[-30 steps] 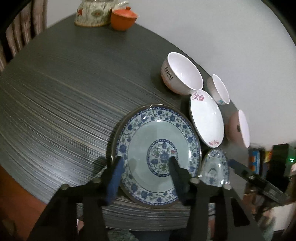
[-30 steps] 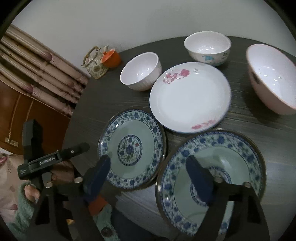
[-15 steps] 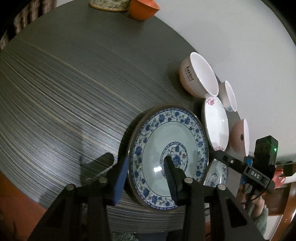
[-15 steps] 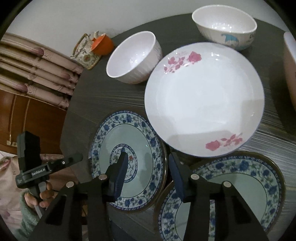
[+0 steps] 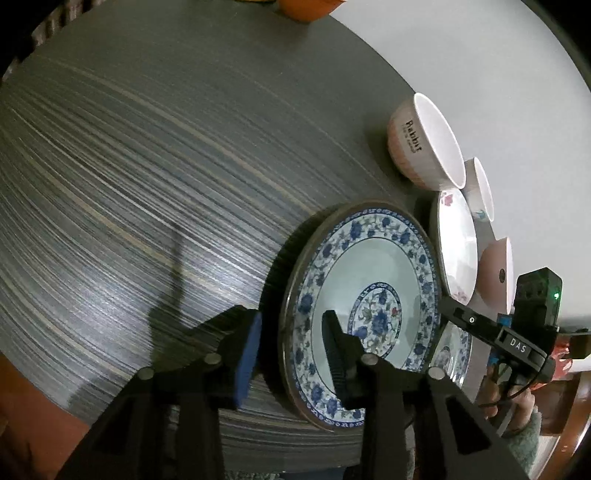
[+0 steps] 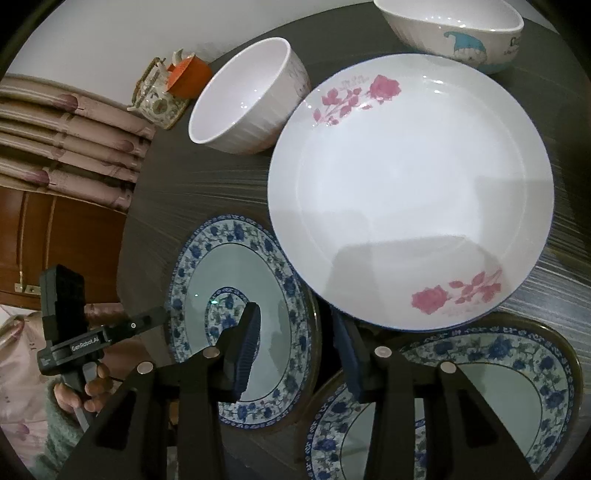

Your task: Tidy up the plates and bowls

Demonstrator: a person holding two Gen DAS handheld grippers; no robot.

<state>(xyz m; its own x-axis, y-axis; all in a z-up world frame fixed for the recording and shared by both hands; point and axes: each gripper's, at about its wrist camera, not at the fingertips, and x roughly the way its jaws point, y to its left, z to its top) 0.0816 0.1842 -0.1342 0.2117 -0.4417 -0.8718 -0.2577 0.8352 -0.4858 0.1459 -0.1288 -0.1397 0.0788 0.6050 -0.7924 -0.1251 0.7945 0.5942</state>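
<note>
A blue-and-white floral plate [image 5: 369, 266] lies flat near the front edge of the dark round table [image 5: 147, 184]. My left gripper [image 5: 291, 325] straddles the plate's left rim, one finger on the table and one over the plate. Its jaws are closing, and a gap still shows beside the rim. My right gripper [image 6: 295, 317] straddles the opposite rim of the same plate [image 6: 229, 266]. Its jaws are closing too, with the pads clear of the rim. A second blue-patterned plate [image 6: 498, 369] lies to its right. A white plate with pink roses [image 6: 406, 192] lies behind.
Behind the plates stand a ribbed white bowl [image 6: 247, 103] marked "Rabbit", a bowl with a blue cartoon [image 6: 454, 26] and a pink bowl [image 5: 496, 269]. A teapot [image 6: 157, 96] and an orange cup [image 6: 188, 77] sit at the far edge. Chair backs [image 6: 74, 147] stand beyond the table.
Both grippers have come down toward the table and narrowed their jaws. The right one shifted from over the second blue plate to the right rim of the first.
</note>
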